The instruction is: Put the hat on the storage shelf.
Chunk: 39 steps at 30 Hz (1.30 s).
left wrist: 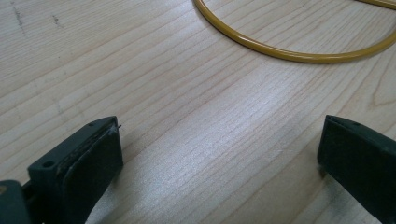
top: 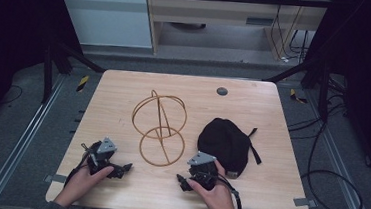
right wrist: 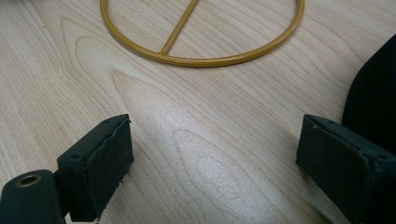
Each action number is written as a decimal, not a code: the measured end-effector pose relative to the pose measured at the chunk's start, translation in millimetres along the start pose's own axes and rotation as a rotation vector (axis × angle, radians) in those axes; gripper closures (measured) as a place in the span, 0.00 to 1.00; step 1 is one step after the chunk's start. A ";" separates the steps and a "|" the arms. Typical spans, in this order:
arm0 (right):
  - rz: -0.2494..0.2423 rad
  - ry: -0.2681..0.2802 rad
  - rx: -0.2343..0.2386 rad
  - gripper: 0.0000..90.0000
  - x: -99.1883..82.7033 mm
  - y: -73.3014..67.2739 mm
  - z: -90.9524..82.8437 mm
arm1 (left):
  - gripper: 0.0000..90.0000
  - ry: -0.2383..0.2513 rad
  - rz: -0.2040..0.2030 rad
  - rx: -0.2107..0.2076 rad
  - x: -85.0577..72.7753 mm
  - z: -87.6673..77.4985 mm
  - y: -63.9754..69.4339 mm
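Note:
A gold wire stand, an upright hoop over a flat base ring, sits at the middle of the wooden table. Right of it lies a black cap. My left gripper rests low at the front left, jaws wide apart and empty, pointing toward the base ring; in the left gripper view it frames bare wood. My right gripper lies just in front of the cap, also open and empty. In the right gripper view it faces the ring, with the cap beside its right jaw.
A dark round grommet is set in the table near the far edge. A strap trails from the cap toward the right side. Metal frame rails and cables run along the floor around the table.

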State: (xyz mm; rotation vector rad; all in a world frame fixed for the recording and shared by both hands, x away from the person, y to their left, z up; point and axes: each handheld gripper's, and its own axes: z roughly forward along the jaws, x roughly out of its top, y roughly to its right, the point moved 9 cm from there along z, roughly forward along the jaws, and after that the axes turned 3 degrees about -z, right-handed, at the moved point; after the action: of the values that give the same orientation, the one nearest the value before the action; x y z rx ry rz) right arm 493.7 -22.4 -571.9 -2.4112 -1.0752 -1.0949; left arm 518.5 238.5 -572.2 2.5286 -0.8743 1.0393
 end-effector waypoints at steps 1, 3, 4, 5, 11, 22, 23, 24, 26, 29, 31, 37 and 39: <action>0.000 0.000 0.000 0.12 0.0 0.0 0.0 | 0.00 0.001 0.000 0.001 0.0 0.0 0.0; 0.001 0.000 -0.001 0.12 0.1 0.0 0.0 | 0.00 0.001 0.000 0.001 0.0 0.0 0.0; 0.002 0.000 -0.001 0.12 0.1 0.0 0.0 | 0.00 0.001 -0.001 0.002 0.0 0.0 0.0; 0.004 -0.001 -0.003 0.12 0.1 0.0 0.0 | 0.00 0.000 -0.001 0.003 -0.1 -0.1 0.0; -0.011 -0.002 -0.011 0.13 2.6 -6.8 -4.7 | 0.00 0.000 -0.001 0.003 -0.5 -0.6 0.4; 0.017 0.138 -0.080 0.11 18.5 -5.5 -59.6 | 0.00 0.001 -0.002 0.002 -1.2 -1.2 0.9; 0.021 0.150 -0.098 0.11 18.8 -2.2 -66.0 | 0.00 0.001 -0.002 0.002 -1.2 -1.3 1.0; 0.028 0.160 -0.116 0.11 18.6 1.3 -72.4 | 0.00 0.001 -0.002 0.002 -1.2 -1.3 1.0; 0.038 0.176 -0.157 0.10 17.1 9.9 -84.0 | 0.00 0.001 -0.002 0.002 -1.2 -1.3 1.0; 0.056 0.167 -0.229 0.10 11.4 24.3 -96.4 | 0.00 0.001 -0.003 0.002 -1.2 -1.3 1.0; 0.078 0.170 -0.247 0.10 9.5 29.8 -101.8 | 0.00 0.001 -0.002 0.002 -1.3 -1.3 1.0; 0.061 0.135 -0.323 0.10 18.2 40.7 -119.2 | 0.00 0.000 -0.002 0.002 -1.2 -1.2 1.0; 0.058 0.105 -0.321 0.09 23.3 46.2 -124.1 | 0.00 0.000 -0.002 0.002 -1.3 -1.3 1.0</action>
State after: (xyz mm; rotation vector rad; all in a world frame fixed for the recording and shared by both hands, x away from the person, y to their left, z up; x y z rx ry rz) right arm 472.0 -106.2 -469.2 -2.5688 -0.8440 -1.4520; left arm 516.5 238.9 -572.2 2.5304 -0.8715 1.0403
